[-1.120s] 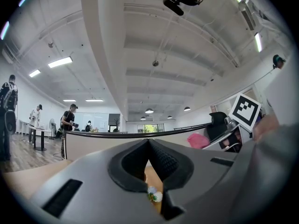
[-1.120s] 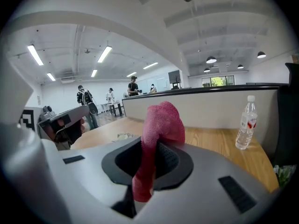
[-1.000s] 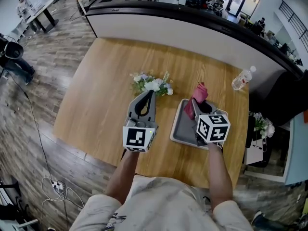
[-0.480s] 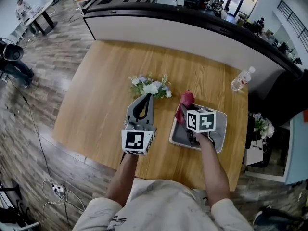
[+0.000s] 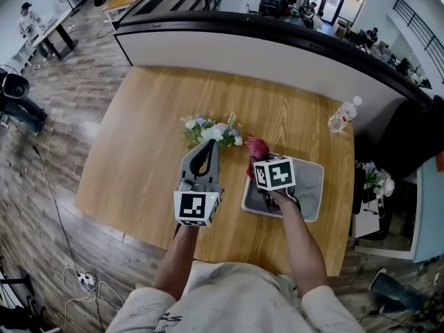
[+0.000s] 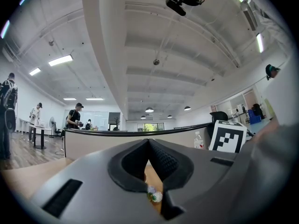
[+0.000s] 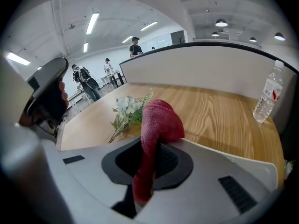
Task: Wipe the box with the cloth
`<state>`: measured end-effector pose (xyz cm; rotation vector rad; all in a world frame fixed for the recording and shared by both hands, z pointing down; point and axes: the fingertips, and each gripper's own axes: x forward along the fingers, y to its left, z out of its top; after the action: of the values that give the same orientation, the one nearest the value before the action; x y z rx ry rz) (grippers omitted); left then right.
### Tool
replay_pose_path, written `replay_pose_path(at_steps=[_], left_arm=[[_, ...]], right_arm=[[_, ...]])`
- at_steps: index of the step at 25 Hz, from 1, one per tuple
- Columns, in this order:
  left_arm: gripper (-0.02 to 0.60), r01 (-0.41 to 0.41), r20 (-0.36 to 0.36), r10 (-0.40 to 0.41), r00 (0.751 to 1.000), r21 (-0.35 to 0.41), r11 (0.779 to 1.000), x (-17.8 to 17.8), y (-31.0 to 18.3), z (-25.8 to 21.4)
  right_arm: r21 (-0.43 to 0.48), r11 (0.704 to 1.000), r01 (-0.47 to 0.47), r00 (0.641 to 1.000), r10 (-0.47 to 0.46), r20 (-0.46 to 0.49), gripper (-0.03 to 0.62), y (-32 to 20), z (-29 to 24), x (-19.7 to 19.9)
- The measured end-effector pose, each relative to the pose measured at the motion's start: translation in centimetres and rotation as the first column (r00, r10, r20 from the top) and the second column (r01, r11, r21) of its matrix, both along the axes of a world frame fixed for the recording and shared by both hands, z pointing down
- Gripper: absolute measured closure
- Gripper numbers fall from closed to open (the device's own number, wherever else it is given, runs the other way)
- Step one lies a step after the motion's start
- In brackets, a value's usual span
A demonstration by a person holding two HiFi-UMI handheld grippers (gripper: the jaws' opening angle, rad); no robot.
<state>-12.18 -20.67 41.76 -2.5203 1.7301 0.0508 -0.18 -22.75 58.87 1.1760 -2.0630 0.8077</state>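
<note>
Between the right gripper (image 7: pixel 149 148) fingers (image 7: pixel 168 161), a bunched red cloth (image 7: pixel 159 118) sticks up.

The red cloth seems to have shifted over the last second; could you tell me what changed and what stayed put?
The right hand-held gripper carried the cloth leftward across the box to its far left corner, staying shut on it. The left hand-held gripper stayed shut and empty beside the flowers; box, flowers and bottle did not move.
</note>
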Motion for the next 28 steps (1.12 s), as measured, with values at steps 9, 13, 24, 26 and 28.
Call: replay_pose_path(at_steps=[9,13,24,26,28], left_arm=[[0.568,-0.007,0.006,0.007,1.000,0.002,1.000,0.2,-0.1,-0.2],[0.568,-0.015,0.013,0.015,1.000,0.000,1.000,0.4,-0.1,0.0],[0.568,-0.056,0.014,0.056,0.998,0.005,0.998,1.8,-0.4,-0.2],[0.568,-0.068,0.012,0.068,0.998,0.005,0.998,2.3,-0.4,-0.2],[0.568,-0.076,0.014,0.076,0.997,0.003,0.997,2.6,-0.4,-0.1]], right_arm=[[0.015,1.000,-0.003,1.000,0.003,-0.002,0.531,-0.1,0.0,-0.1],[0.018,1.000,-0.013,1.000,0.013,0.001,0.531,0.1,0.2,0.1],[0.010,0.998,-0.065,0.996,0.065,-0.056,0.532,0.3,0.5,3.3],[0.015,0.997,-0.075,0.995,0.076,-0.064,0.531,0.3,0.5,3.9],[0.017,0.996,-0.086,0.994,0.087,-0.069,0.531,0.3,0.5,4.4]])
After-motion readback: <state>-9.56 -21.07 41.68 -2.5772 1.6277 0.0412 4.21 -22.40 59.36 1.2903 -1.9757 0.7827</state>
